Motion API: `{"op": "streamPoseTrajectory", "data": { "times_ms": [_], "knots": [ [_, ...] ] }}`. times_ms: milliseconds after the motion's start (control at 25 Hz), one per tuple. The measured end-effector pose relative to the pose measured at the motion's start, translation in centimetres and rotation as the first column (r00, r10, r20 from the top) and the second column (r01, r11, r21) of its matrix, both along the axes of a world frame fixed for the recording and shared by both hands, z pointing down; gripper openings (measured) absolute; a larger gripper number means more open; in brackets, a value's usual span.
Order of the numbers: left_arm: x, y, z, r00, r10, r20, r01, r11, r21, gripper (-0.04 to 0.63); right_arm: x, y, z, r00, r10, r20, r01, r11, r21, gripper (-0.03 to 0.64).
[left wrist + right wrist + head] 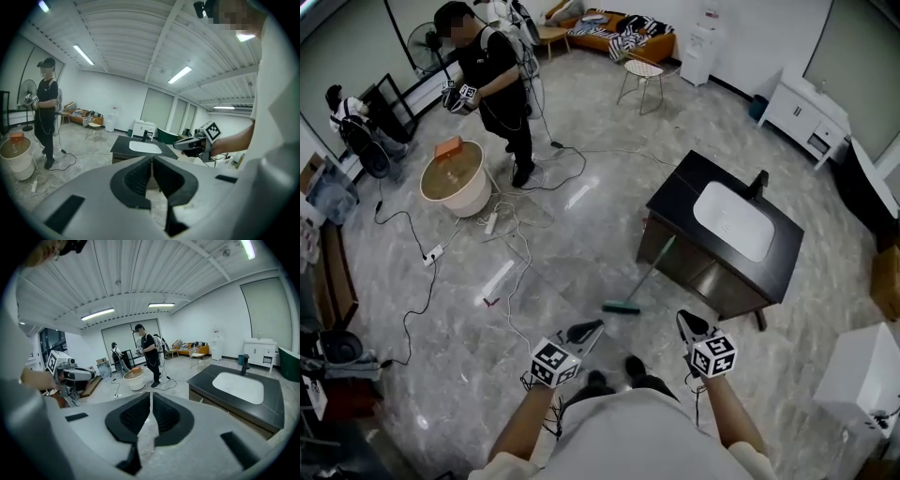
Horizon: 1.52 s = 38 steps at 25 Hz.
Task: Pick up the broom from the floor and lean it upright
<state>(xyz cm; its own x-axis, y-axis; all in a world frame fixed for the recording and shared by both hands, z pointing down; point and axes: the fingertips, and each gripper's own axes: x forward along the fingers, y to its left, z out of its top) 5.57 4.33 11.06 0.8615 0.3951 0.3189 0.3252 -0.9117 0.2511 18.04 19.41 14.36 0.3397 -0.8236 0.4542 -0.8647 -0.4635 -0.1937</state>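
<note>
Recording lab, home mock-up — freestanding sink cabinet (682,184), sofa (619,36), loose floor cables (521,246).

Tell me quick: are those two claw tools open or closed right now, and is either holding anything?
Left gripper: closed, holding nothing.
Right gripper: closed, holding nothing.

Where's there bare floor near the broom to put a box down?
Bare floor lies left of the broom, between it and the cables, and beyond the sink cabinet toward the chair. It is crowded around the tub, where cables and a power strip lie.
</note>
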Motion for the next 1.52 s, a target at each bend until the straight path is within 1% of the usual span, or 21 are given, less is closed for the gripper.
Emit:
{"op": "streamPoseTrajectory", "data": {
  "times_ms": [120,280,520,720,840,1000,1120,1320,1520],
  "knots": [
    [-0.6,-0.4,0.0,0.999,0.032,-0.015,-0.032,1.0,0.001,0.012,-1.4,0.4,-0.7,0.999,0.022,-0.028,-0.022,1.0,-0.012,0.009],
    [-0.5,0.1,0.1,0.996,0.086,-0.025,-0.086,0.996,-0.006,0.012,-2.9,1.3,-2.4,0.997,0.052,-0.057,-0.053,0.998,-0.017,0.006],
    [0.1,3.1,-0.7,0.989,0.14,-0.052,-0.141,0.99,-0.018,0.012,-4.9,4.9,-3.1,0.991,0.114,-0.065,-0.116,0.992,-0.042,0.002],
    [-0.5,6.1,-1.8,0.984,0.174,-0.049,-0.174,0.985,0.003,0.012,-6.2,7.9,-3.4,0.989,0.135,-0.055,-0.137,0.99,-0.034,0.002],
    [-1.0,6.9,-2.8,0.986,0.162,-0.05,-0.162,0.987,0.008,0.012,-6.7,8.7,-3.8,0.991,0.127,-0.049,-0.128,0.992,-0.018,0.0],
    [-1.5,7.7,-3.8,0.99,0.123,-0.062,-0.123,0.992,0.005,0.012,-6.8,9.5,-4.0,0.994,0.103,-0.042,-0.103,0.995,0.009,0.0],
    [-1.6,7.8,-3.9,0.993,0.097,-0.068,-0.097,0.995,-0.001,0.012,-6.2,9.7,-4.6,0.994,0.094,-0.049,-0.092,0.995,0.024,0.0],
    [-1.0,8.9,-3.5,0.996,0.06,-0.061,-0.061,0.998,-0.015,0.012,-4.6,11.3,-5.0,0.993,0.116,-0.029,-0.114,0.992,0.06,0.0],
    [0.0,10.6,-3.3,0.997,0.054,-0.054,-0.054,0.999,-0.005,0.012,-3.3,13.0,-4.7,0.993,0.113,-0.024,-0.111,0.992,0.061,0.0]
  ]
}}
